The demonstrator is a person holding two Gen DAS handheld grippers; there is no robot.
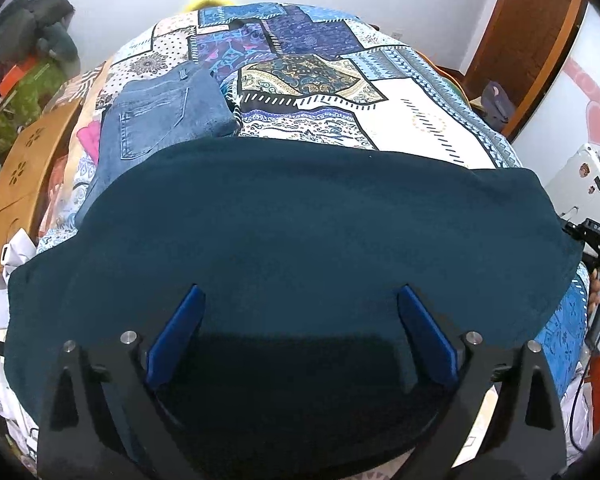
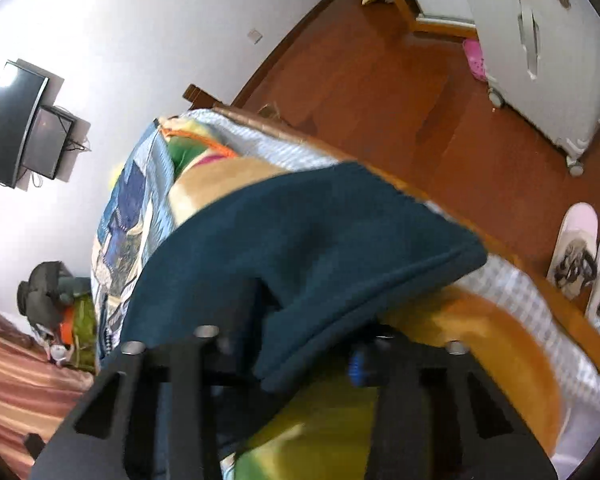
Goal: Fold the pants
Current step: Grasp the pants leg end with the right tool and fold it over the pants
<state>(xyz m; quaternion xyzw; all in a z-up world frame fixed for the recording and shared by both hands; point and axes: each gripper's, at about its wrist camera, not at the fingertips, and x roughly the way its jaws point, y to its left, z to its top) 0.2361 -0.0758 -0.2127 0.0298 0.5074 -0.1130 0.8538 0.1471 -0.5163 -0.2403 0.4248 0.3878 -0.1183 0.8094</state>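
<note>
Dark teal pants [image 1: 292,232] lie folded across the near part of a bed with a patchwork cover [image 1: 412,116]. My left gripper [image 1: 300,300] is open just above them, its blue pads [image 1: 180,328] wide apart and empty. In the right wrist view the teal pants [image 2: 308,240] hang over the bed's right edge. My right gripper [image 2: 300,344] sits at that end; the cloth drapes over its fingers and hides the tips. Part of a blue pad [image 2: 358,368] shows under the cloth. The right gripper also shows in the left wrist view [image 1: 596,236].
Folded blue jeans [image 1: 160,120] lie on the bed beyond the teal pants, to the left. A wooden board [image 1: 24,176] and a clothes pile [image 1: 28,40] stand left of the bed. On the wooden floor [image 2: 400,100] to the right are slippers [image 2: 580,252] and a white appliance [image 2: 540,48].
</note>
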